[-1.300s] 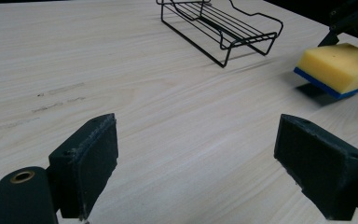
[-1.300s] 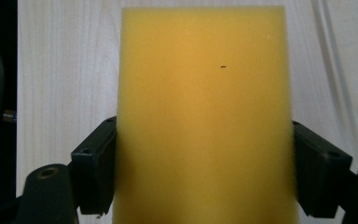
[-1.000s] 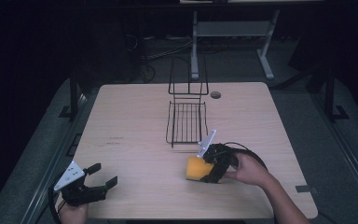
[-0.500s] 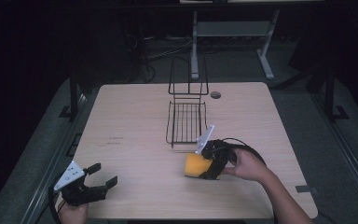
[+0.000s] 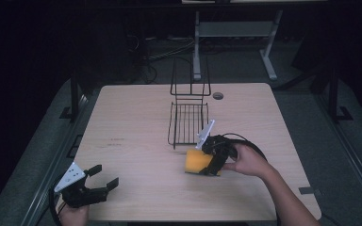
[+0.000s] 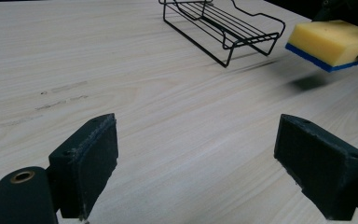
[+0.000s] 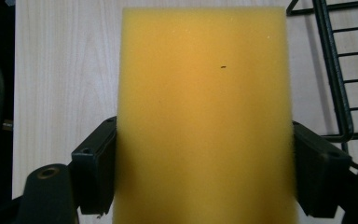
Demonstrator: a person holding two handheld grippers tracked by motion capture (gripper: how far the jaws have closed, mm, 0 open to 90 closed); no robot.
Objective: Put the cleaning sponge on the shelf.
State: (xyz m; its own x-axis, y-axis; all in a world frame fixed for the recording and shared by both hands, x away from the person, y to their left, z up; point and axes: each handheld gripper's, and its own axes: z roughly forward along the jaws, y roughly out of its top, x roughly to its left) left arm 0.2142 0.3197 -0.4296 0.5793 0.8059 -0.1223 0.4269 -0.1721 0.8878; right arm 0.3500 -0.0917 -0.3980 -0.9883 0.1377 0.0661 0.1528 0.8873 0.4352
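Right gripper [image 5: 206, 165] pinches yellow sponge [image 5: 197, 162] w/ blue underside, held just above table [image 5: 132, 117] near front of wire rack [image 5: 187, 123]; left gripper [image 5: 101, 182] spread wide, empty, at table's front-left edge.

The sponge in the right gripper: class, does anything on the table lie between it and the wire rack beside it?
Nothing visible does. The sponge, clamped in the right gripper, hangs above bare table just short of the wire rack; the left gripper view shows its shadow below it.
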